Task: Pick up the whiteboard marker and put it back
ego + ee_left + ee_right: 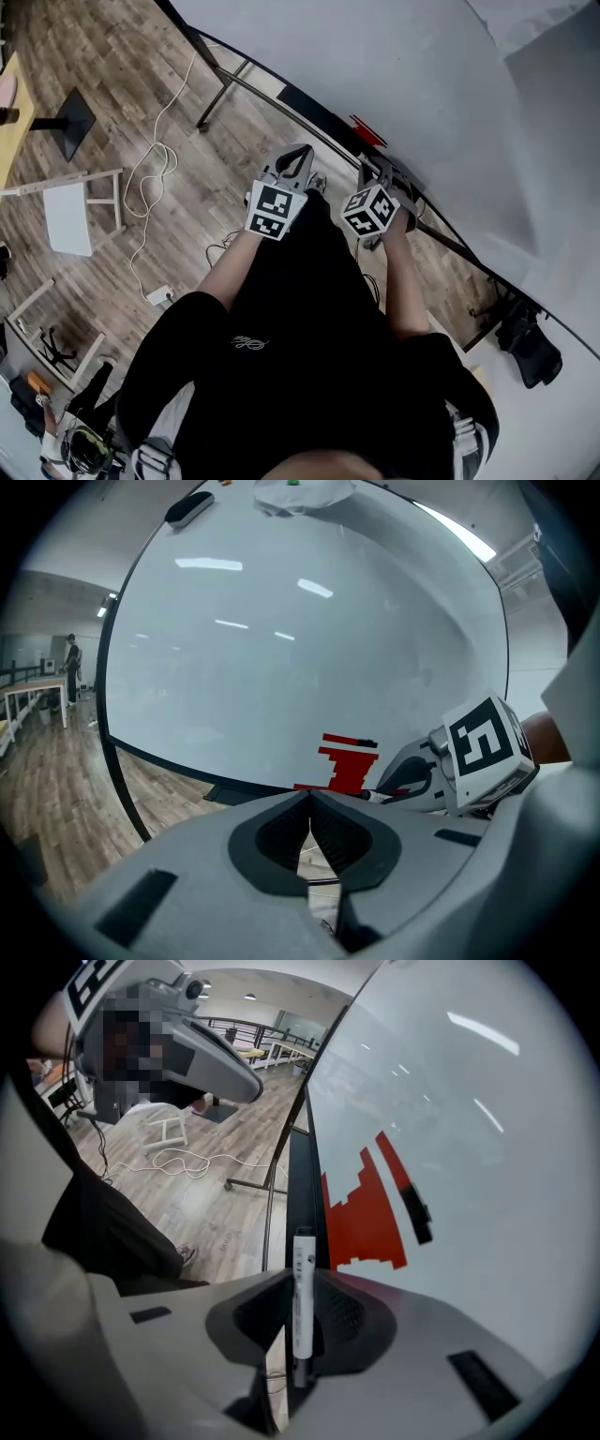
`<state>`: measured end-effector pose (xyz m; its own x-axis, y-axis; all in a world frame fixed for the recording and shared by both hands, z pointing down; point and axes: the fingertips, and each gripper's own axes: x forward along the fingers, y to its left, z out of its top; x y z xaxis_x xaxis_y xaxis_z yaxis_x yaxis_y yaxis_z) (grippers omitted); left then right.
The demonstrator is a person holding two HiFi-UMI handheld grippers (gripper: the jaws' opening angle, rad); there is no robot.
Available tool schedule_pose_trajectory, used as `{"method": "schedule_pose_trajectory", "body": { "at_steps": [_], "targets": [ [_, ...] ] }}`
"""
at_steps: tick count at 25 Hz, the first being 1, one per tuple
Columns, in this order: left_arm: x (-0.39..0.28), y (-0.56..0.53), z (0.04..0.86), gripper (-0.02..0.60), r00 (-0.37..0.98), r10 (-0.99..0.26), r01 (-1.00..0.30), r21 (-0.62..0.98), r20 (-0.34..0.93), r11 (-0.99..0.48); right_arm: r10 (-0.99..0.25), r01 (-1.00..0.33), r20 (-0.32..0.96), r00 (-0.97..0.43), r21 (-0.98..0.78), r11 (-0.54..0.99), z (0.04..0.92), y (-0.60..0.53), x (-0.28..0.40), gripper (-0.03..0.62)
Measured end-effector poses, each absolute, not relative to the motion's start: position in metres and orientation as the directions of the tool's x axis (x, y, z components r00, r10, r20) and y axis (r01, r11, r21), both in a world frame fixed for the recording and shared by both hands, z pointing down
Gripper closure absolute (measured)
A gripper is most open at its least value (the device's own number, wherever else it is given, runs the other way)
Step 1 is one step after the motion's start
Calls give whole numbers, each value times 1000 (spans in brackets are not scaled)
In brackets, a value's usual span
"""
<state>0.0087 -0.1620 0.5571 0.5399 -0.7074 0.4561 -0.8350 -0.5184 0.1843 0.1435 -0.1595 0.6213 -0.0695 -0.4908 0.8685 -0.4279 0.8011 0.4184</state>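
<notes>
right gripper (301, 1277): jaws part open, clamped on 1 marker (303, 1321). left gripper (309, 801): jaws together, holding nothing. 2 grippers, 1 marker, 1 whiteboard (281, 649).

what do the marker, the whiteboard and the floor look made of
Marker: likely smooth white plastic, going by its even satin barrel.
Whiteboard: glossy coated panel, with ceiling lights mirrored in it; the core is unclear.
Floor: matte grey-brown planks with grain; wood or laminate, can't tell.

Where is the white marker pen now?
The white whiteboard marker is clamped in the right gripper, seen in the right gripper view, pointing toward the black ledge beside the red stepped shape on the whiteboard.
</notes>
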Motion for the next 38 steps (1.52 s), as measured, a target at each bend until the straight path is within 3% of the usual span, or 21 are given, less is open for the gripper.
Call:
{"method": "schedule_pose_trajectory", "body": {
  "at_steps": [38],
  "targets": [
    [11, -173, 575, 574, 531, -693, -842, 209, 488, -498, -487, -396, 872, -59, 427, 813, 641, -165, 141, 537]
  ]
}}
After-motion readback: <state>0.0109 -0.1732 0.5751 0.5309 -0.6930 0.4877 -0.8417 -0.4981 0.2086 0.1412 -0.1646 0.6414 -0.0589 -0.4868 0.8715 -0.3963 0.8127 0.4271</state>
